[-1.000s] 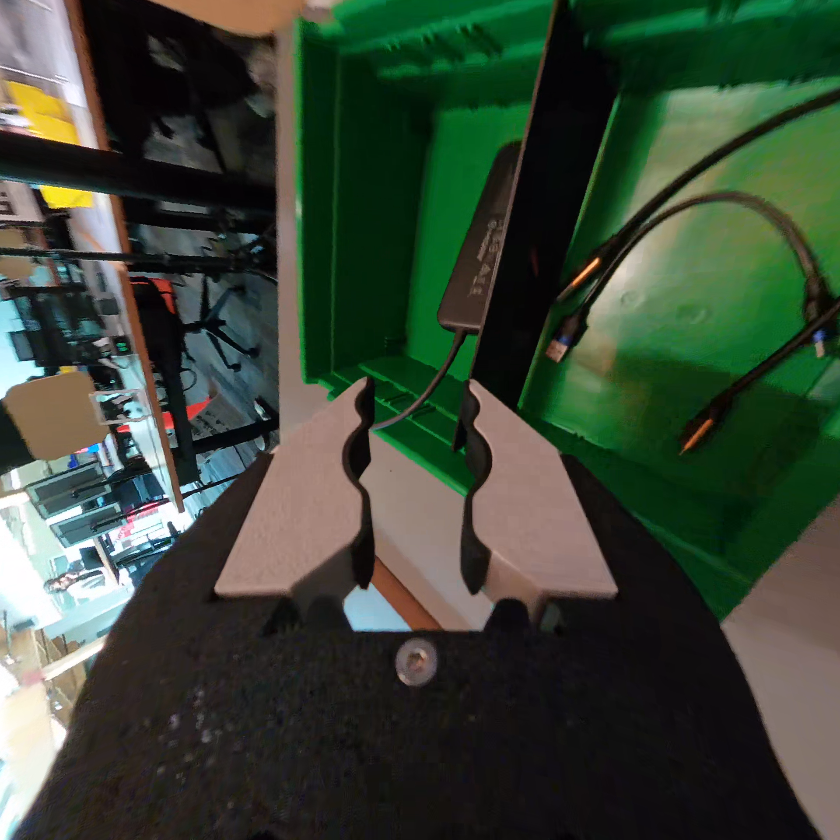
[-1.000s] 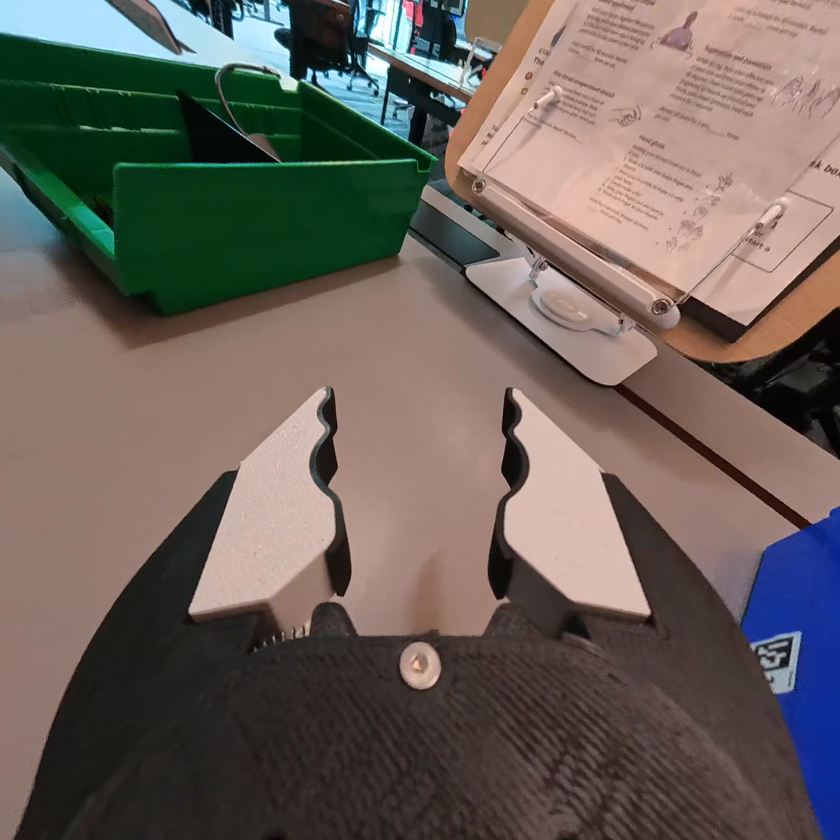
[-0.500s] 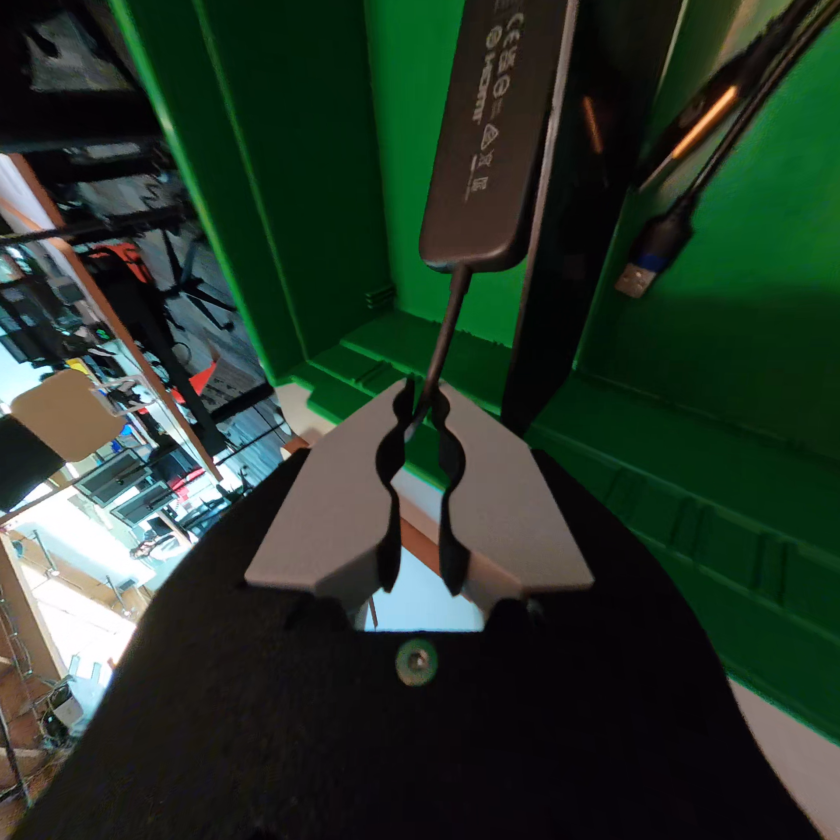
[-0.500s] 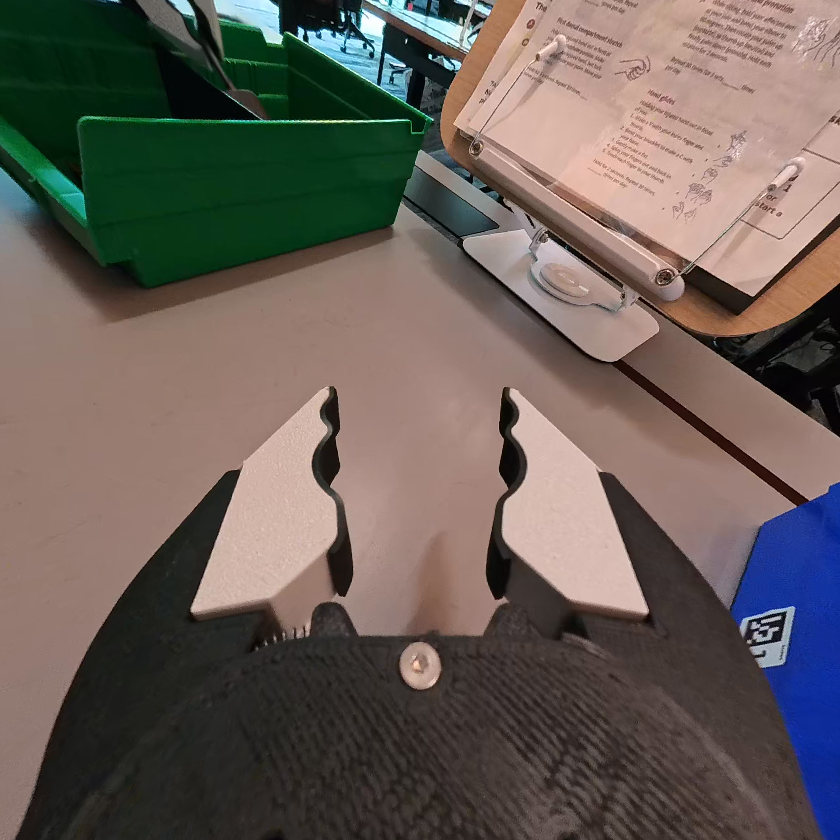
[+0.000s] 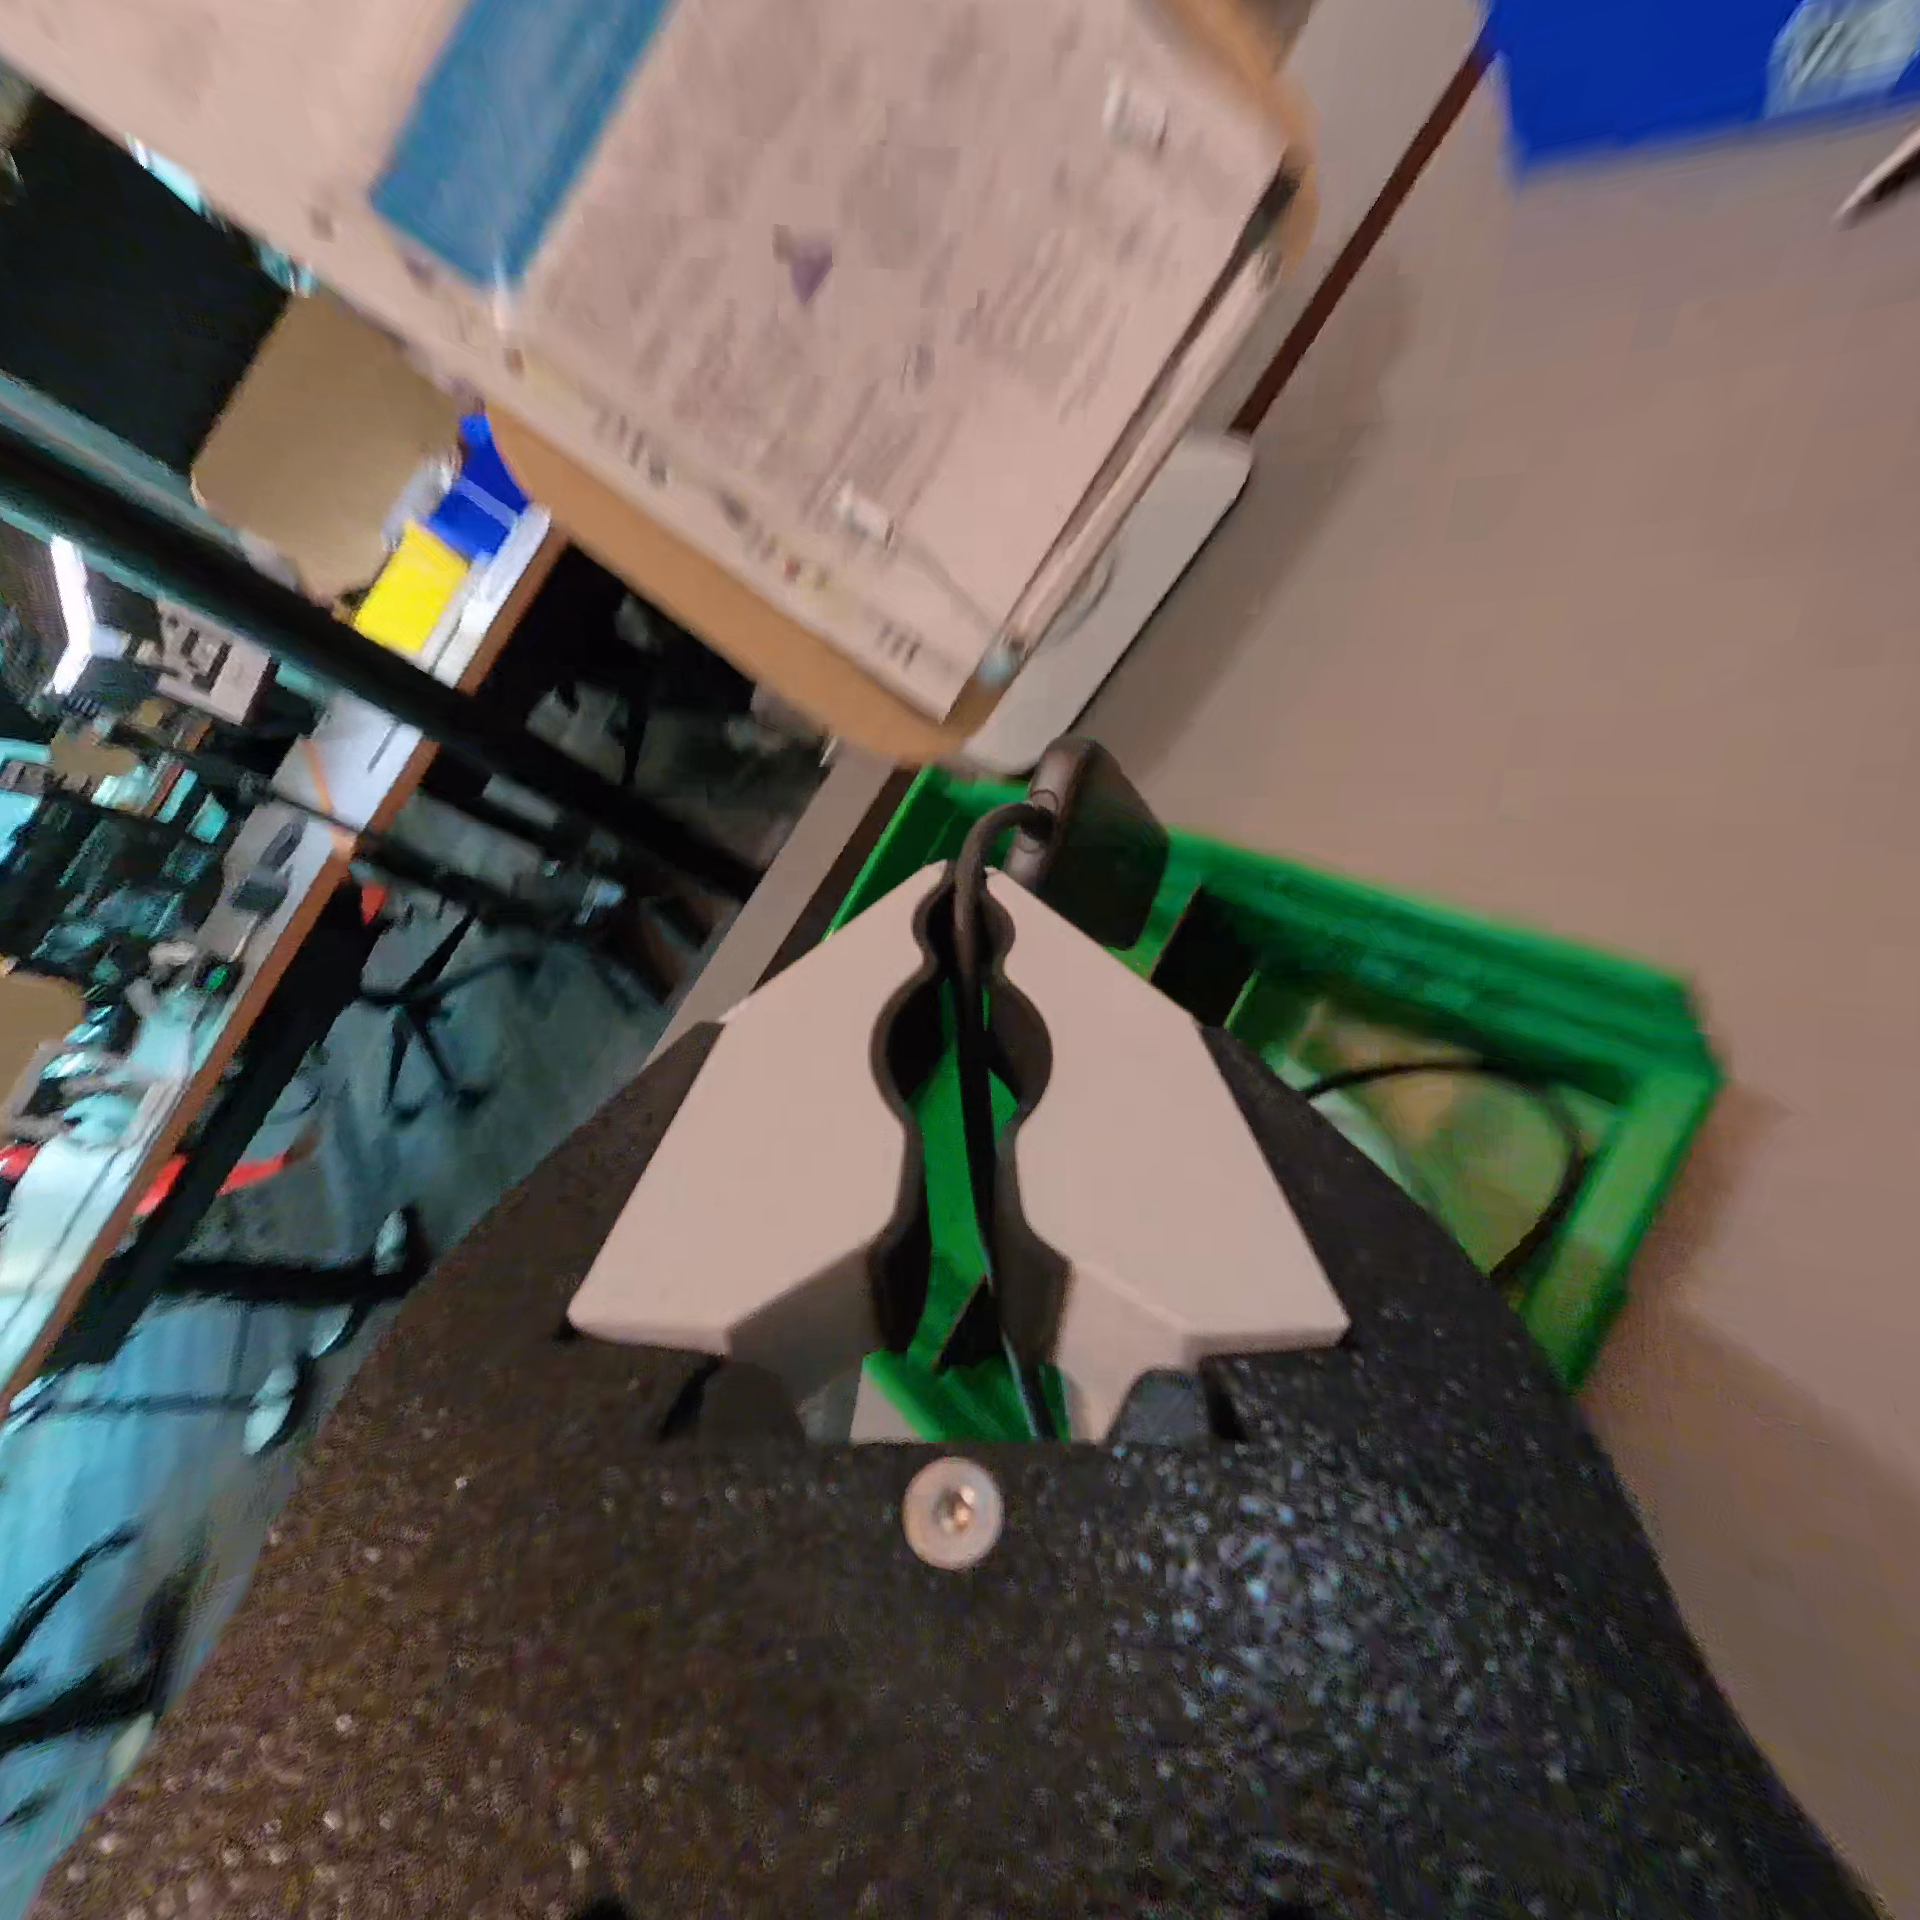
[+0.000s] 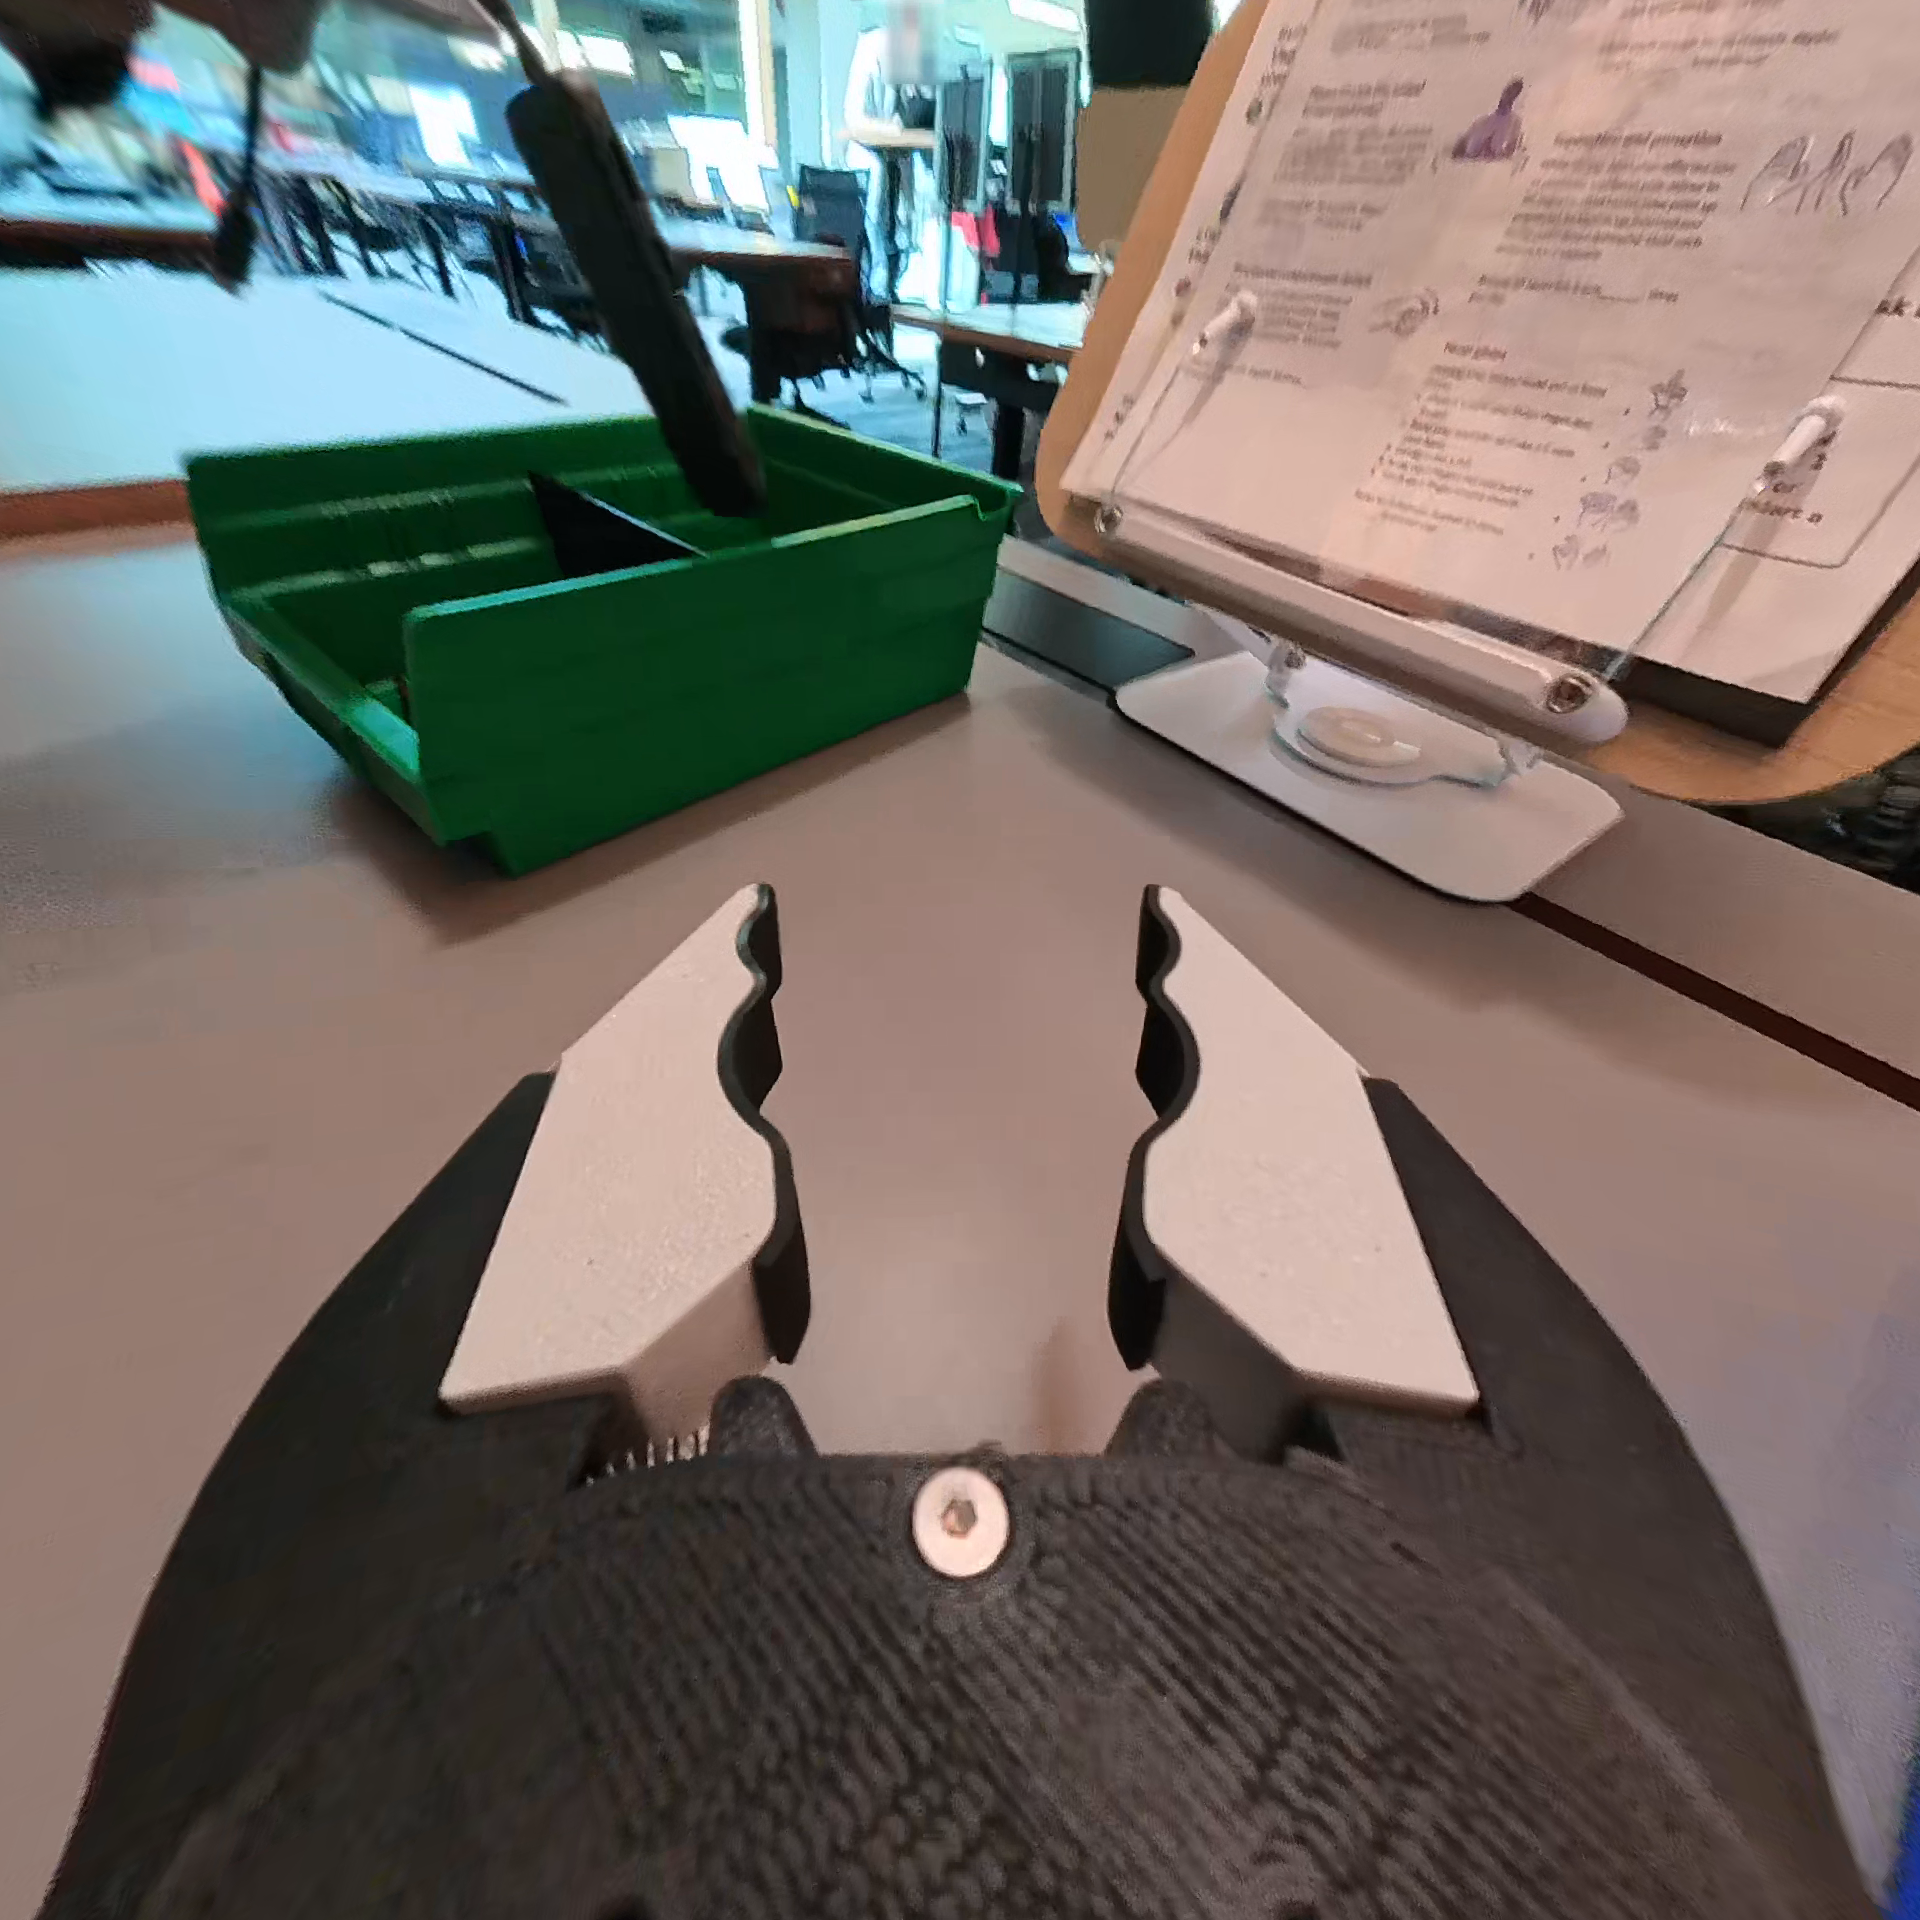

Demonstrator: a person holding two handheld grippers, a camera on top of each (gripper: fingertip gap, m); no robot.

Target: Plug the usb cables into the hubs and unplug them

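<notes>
The left gripper (image 5: 964, 896) is closed on the thin black cord (image 5: 971, 1049) of the hub (image 5: 1099, 852); the cord runs down the gap between its fingers and curls over their tips to the hub's end. In the left wrist view the hub hangs just past the fingertips, above the green bin (image 5: 1621, 1174), with motion blur over much of the scene. A black divider (image 5: 1195, 951) splits the bin, and a dark cable (image 5: 1527, 1112) lies in the compartment to the right of it.

In the right wrist view the same hub (image 6: 634, 301) shows as a long dark bar, tilted, its lower end over the far compartment of the bin (image 6: 665, 665), above the divider (image 6: 603, 530). Whether it touches the bin cannot be told.

The right gripper (image 6: 956, 935) is wide open, holding nothing, low over the bare tabletop (image 6: 935, 831) and well apart from the bin. To its right a document stand (image 6: 1382, 779) on a white base holds printed sheets, and a blue object (image 6: 1896, 1558) is at the right edge.
</notes>
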